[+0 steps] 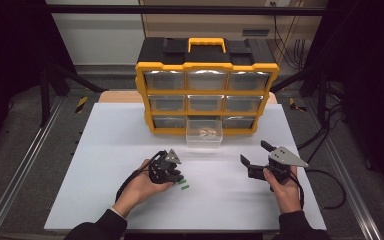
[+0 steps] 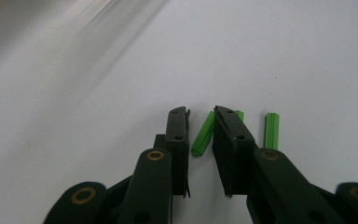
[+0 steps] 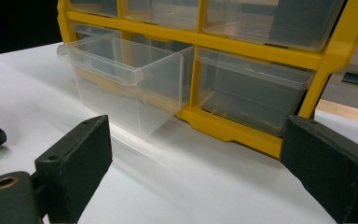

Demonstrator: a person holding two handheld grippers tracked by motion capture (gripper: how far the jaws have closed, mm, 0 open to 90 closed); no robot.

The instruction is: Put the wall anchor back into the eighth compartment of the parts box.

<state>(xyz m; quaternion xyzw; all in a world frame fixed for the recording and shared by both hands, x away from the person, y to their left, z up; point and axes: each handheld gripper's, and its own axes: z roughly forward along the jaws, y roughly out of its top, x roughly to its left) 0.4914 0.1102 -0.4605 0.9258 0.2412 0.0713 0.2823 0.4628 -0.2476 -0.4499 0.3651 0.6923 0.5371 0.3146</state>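
Three green plastic wall plugs lie on the white table. One plug (image 2: 203, 135) lies slantwise between the jaws of my left gripper (image 2: 200, 112), which stand narrow with a little gap beside the plug. A second plug (image 2: 271, 130) lies just right of the jaws, and a third plug's tip (image 2: 240, 113) peeks from behind the right jaw. In the high view my left gripper (image 1: 177, 177) points down at the plugs (image 1: 184, 186). My right gripper (image 1: 254, 151) is held open above the table at the right, with nothing between its jaws (image 3: 193, 135).
A yellow and black drawer cabinet (image 1: 207, 67) stands at the back of the white table (image 1: 105, 200). Its bottom middle clear drawer (image 1: 205, 135) is pulled out and holds some pale pieces. The same drawer (image 3: 126, 88) stands ahead of my right gripper.
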